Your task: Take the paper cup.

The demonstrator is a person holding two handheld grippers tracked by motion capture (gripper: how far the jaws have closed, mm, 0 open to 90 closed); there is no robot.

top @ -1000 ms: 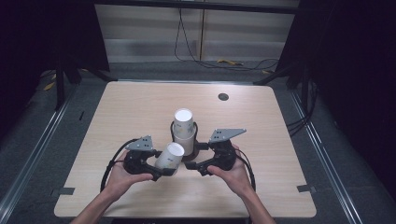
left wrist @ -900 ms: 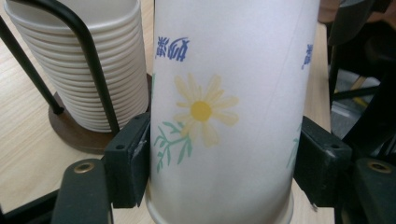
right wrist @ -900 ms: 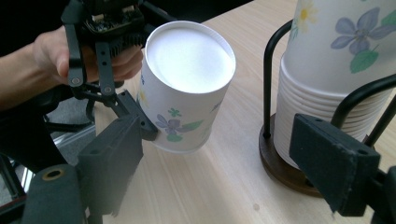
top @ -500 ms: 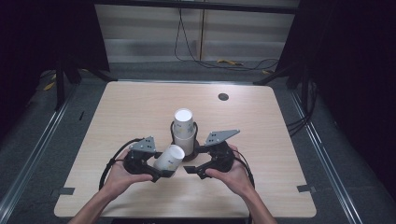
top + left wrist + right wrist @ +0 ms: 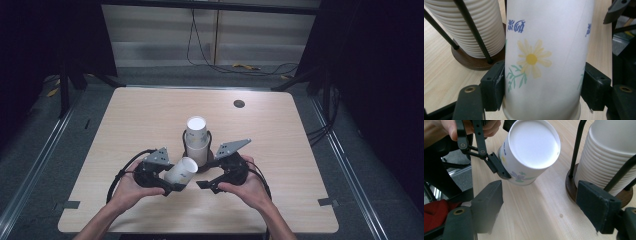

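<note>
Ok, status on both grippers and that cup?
Left gripper shut on flowered cup. Right gripper open, jaws just closing, nothing between. Cup stack close behind.

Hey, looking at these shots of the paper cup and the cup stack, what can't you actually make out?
- Paper cup rim and inside: left gripper view, cut off by the bottom edge; in the right gripper view its closed base faces the camera.
- Blue print on the cup: left gripper view, too blurred to read.
- Cup stack top: right gripper view, cut off by the top edge.
- Left gripper jaws: high view, partly covered by the cup.
</note>
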